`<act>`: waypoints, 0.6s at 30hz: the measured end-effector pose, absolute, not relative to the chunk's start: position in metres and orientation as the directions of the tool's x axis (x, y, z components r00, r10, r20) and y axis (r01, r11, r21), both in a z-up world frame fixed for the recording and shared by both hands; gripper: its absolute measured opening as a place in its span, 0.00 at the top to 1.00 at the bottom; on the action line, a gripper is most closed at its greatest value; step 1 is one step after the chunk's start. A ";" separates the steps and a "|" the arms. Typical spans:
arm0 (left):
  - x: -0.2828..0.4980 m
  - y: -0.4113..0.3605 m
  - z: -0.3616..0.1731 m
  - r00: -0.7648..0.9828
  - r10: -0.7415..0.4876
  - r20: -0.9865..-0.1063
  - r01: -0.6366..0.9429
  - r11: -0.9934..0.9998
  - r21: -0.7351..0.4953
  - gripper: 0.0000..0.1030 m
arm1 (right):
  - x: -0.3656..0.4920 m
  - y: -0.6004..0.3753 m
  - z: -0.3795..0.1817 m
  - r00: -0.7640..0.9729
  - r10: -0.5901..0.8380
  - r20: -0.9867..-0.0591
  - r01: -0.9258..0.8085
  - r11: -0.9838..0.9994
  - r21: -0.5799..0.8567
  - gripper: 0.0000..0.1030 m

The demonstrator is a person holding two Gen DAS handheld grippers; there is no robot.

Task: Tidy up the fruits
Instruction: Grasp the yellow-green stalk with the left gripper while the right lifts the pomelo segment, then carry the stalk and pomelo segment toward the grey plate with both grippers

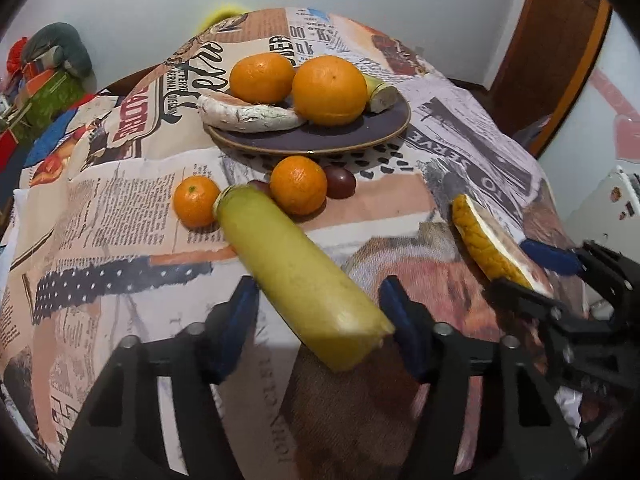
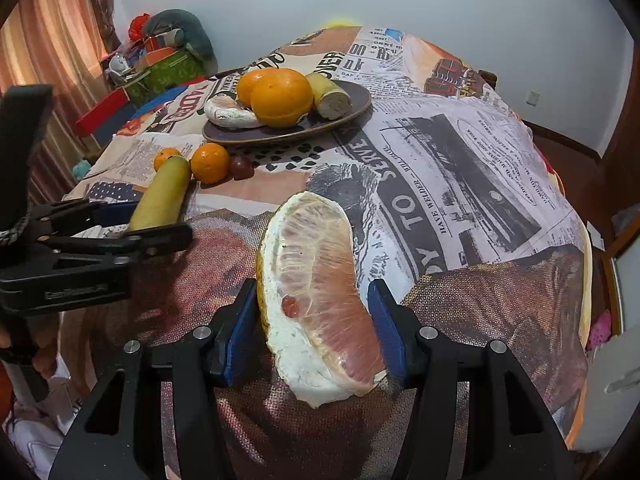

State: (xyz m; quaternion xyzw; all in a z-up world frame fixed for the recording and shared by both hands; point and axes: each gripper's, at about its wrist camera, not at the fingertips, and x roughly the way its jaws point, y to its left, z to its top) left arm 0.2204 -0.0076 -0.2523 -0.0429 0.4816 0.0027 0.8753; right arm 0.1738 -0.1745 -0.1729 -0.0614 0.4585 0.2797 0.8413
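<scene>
Your left gripper [image 1: 320, 312] stood spread around the long yellow-green cut stalk [image 1: 296, 272], only one pad touching. Your right gripper [image 2: 312, 328] clenched the peeled pink pomelo wedge [image 2: 316, 300] above the newspaper-print tablecloth [image 2: 460, 184].

1. On the newspaper-print tablecloth [image 2: 460, 184], you can read "TO SERVE" in big upside-down letters.
2. Beside that headline, you can make out "HAVE WELDER" in small print.
3. The tablecloth's remaining print is too small or warped for you to read.
</scene>
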 end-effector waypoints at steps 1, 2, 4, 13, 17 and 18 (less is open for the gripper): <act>0.216 -0.004 -0.251 0.535 -0.051 -0.843 -0.030 0.996 -0.079 0.47 | 0.173 -0.174 -0.173 0.425 0.414 -0.805 -0.526 0.837 0.152 0.50; 0.212 -0.002 -0.250 0.534 -0.058 -0.844 -0.023 0.996 -0.083 0.52 | 0.173 -0.174 -0.173 0.425 0.413 -0.805 -0.526 0.837 0.152 0.50; 0.202 0.005 -0.247 0.532 -0.065 -0.844 -0.008 0.997 -0.082 0.58 | 0.172 -0.174 -0.172 0.424 0.417 -0.804 -0.523 0.837 0.158 0.50; 0.164 0.031 -0.240 0.507 -0.104 -0.856 0.035 0.994 -0.100 0.67 | 0.166 -0.161 -0.169 0.403 0.440 -0.803 -0.540 0.823 0.180 0.53; 0.154 0.031 -0.238 0.487 -0.109 -0.866 0.076 0.994 -0.082 0.67 | 0.160 -0.156 -0.168 0.396 0.443 -0.804 -0.551 0.815 0.178 0.53; 0.154 0.032 -0.237 0.479 -0.114 -0.870 0.081 0.993 -0.085 0.67 | 0.160 -0.154 -0.168 0.395 0.439 -0.807 -0.554 0.814 0.172 0.52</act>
